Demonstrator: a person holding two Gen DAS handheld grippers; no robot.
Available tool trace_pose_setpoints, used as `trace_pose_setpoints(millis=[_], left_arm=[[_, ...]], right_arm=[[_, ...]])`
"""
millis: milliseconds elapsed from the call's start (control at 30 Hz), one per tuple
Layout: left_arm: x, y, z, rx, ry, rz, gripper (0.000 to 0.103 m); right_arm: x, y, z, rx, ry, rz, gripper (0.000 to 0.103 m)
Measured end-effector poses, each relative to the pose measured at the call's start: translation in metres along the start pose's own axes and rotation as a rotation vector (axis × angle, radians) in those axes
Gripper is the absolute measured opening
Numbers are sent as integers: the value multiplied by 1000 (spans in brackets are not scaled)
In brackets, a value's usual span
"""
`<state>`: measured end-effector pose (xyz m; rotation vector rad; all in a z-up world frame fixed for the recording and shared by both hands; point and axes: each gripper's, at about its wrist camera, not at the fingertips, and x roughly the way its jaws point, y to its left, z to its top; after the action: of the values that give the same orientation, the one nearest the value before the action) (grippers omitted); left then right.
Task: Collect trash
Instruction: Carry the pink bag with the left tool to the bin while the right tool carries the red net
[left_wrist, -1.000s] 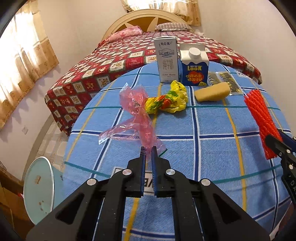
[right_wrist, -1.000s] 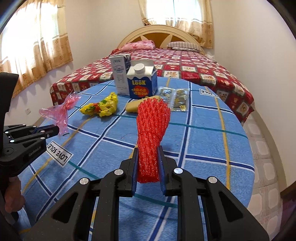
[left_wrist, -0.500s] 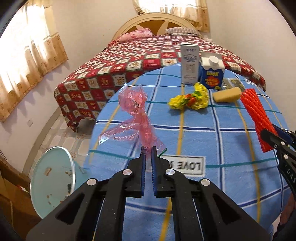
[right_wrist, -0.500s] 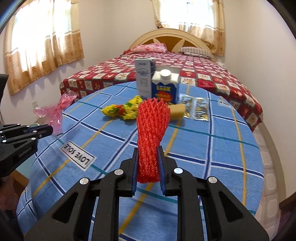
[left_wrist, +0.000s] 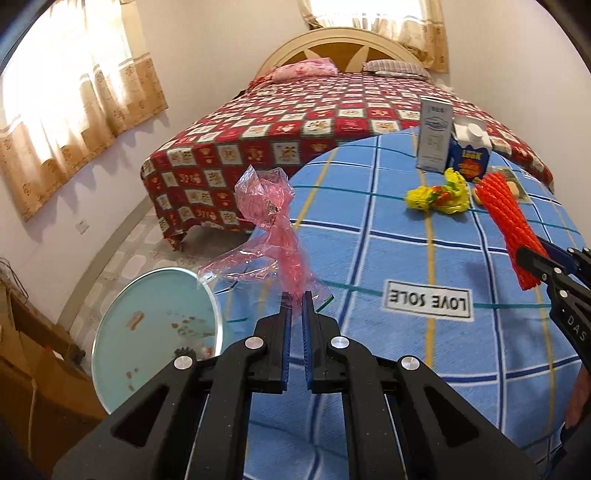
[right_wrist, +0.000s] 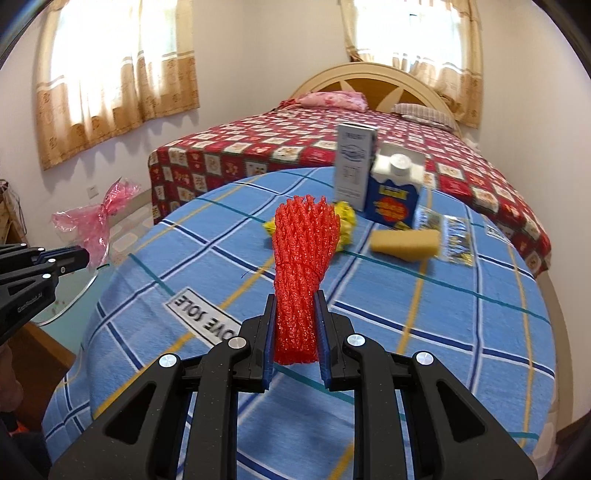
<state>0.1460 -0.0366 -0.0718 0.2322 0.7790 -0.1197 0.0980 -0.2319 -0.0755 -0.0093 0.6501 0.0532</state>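
The left gripper (left_wrist: 296, 300) is pinched together on the tail of a crumpled pink plastic bag (left_wrist: 271, 229), which stands up above the fingertips at the edge of the round table with the blue checked cloth (left_wrist: 424, 354); just beyond and below that edge sits a pale green trash bin (left_wrist: 155, 332) with a few scraps already inside. The right gripper (right_wrist: 295, 325) is clamped on the lower end of a red foam net sleeve (right_wrist: 304, 254), held upright above the cloth. The bag is the weaker hold: only a thin twist of film lies between the pads, so a quick swing or a snag on the table rim could pull it free, and it is light enough to drift past the bin mouth and land on the tiled floor. The net sleeve is soft and springy, gripped near one end, so it may sag or slide out if the hand tilts. The two grippers are near each other, so crossing toward the bin together risks a knock. Still on the table are a yellow wrapper (right_wrist: 345, 221), a yellow sponge (right_wrist: 404, 240), foil sachets (right_wrist: 456, 240), a white carton (right_wrist: 354, 162) and a blue carton (right_wrist: 395, 192); a low pass could tip the upright cartons.
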Motion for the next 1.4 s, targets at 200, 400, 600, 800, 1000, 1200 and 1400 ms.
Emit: trace_pose_setpoints(millis=[200, 400, 600, 800, 1000, 1200, 1400], left_arm=[[-4, 26, -9, -26, 2, 34, 6], [-5, 52, -21, -52, 16, 74, 6], [-4, 78, -31, -81, 32, 113, 6], [-7, 102, -40, -102, 40, 152, 6], [-10, 121, -51, -115, 52, 185, 6], [-12, 135, -60, -127, 62, 209, 6], [-16, 146, -67, -139, 61, 223, 6]], right_arm=[[9, 26, 7, -42, -5, 37, 20], [19, 55, 14, -94, -6, 74, 20], [25, 78, 18, -131, -10, 105, 20], [30, 106, 23, -180, -15, 139, 20], [34, 128, 25, -224, -18, 168, 20], [39, 149, 26, -270, -13, 192, 20], [44, 169, 26, -303, -13, 220, 20]])
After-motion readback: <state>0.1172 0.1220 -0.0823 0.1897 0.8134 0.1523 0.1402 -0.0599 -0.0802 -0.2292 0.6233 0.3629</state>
